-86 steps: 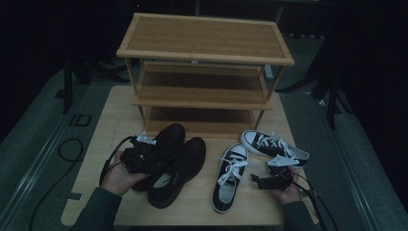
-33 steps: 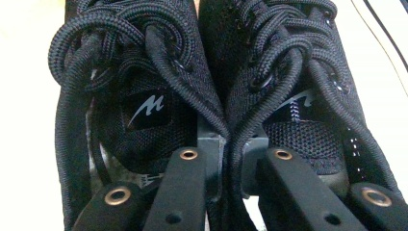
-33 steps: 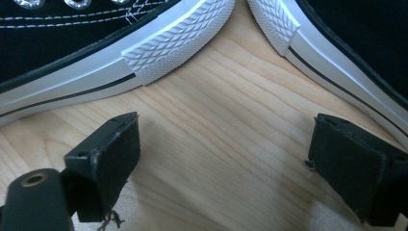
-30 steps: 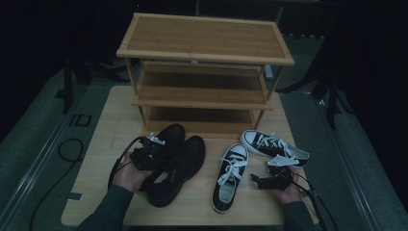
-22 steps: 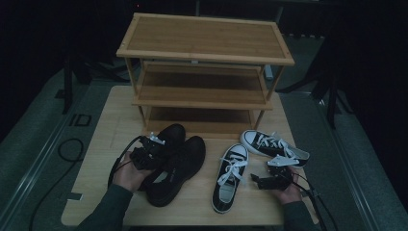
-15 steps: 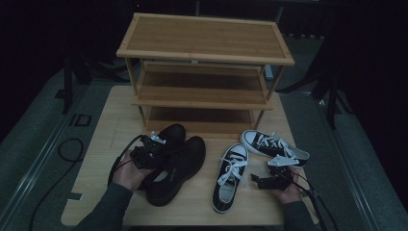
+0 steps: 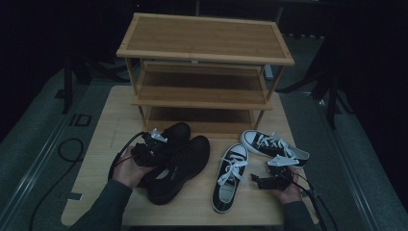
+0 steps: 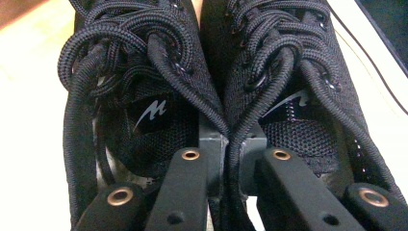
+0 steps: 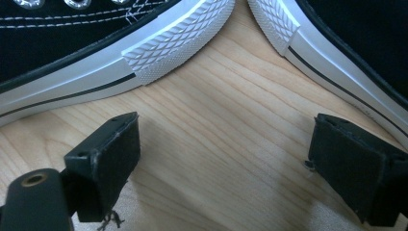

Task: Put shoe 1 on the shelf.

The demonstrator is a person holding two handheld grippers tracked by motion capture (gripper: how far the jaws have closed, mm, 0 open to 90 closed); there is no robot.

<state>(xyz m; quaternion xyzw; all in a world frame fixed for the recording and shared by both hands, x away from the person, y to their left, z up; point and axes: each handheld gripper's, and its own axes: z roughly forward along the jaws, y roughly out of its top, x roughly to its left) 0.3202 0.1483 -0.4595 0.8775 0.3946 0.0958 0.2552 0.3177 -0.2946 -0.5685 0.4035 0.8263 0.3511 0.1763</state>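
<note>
Wooden table (image 7: 103,144) seen from above, with a three-tier bamboo shoe rack (image 7: 204,43) standing at its far edge. In front of the rack lie two pairs of shoes: a pair of black lace-up shoes (image 7: 180,161) on the left half of the table and a pair of black-and-white canvas sneakers (image 7: 233,175) on the right half.

Left gripper (image 7: 153,147) — held in the person's left hand, it lies over the heel ends of the black lace-up shoes. In the left gripper view its two jaws are drawn close together, one inside each shoe's opening, pinching the two touching inner collar walls (image 8: 226,144) of the pair between them. The black laces (image 8: 159,53) hang in loops over both tongues, each tongue bearing a white logo. The two black shoes sit side by side, touching, toes pointing toward the rack.

Right gripper (image 7: 272,179) — held in the person's right hand near the front right edge of the table, just beside the sneakers. In the right gripper view its jaws stand spread wide with bare wood grain between them; the white ribbed rubber toe caps (image 9: 178,43) of the two sneakers lie just ahead of the pads, apart from them. One sneaker points roughly toward the rack; the other lies crosswise behind it.
</note>
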